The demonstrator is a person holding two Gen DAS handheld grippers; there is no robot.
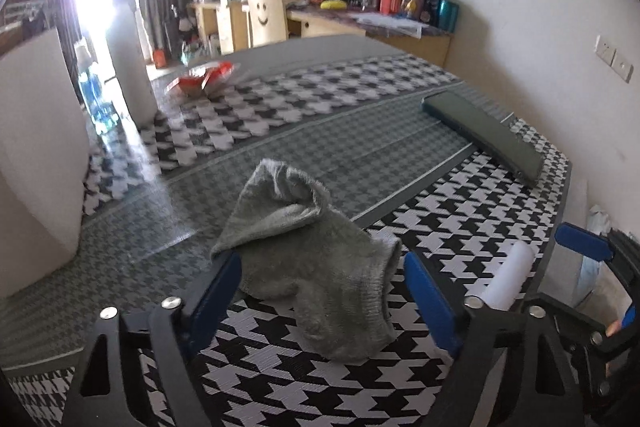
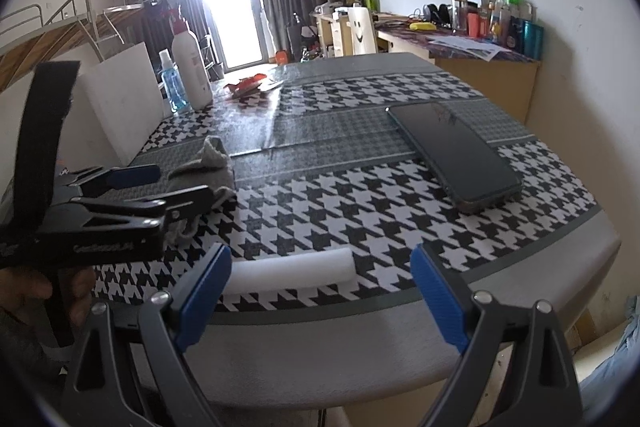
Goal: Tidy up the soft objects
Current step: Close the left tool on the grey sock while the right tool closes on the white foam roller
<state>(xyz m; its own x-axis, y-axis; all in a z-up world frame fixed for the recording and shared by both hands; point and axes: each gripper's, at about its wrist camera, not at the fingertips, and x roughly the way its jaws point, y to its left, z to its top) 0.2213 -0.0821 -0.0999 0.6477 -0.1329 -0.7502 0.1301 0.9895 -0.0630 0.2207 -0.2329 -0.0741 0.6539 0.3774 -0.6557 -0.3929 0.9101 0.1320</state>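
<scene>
Beyond the table point(image 2: 400, 339), a wooden chair back point(image 2: 362, 31) bears a painted smiley.

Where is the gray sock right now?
The gray sock lies crumpled on the checked tablecloth, between the open fingers of the left gripper. In the right wrist view it sits left of the white foam roll.
</scene>
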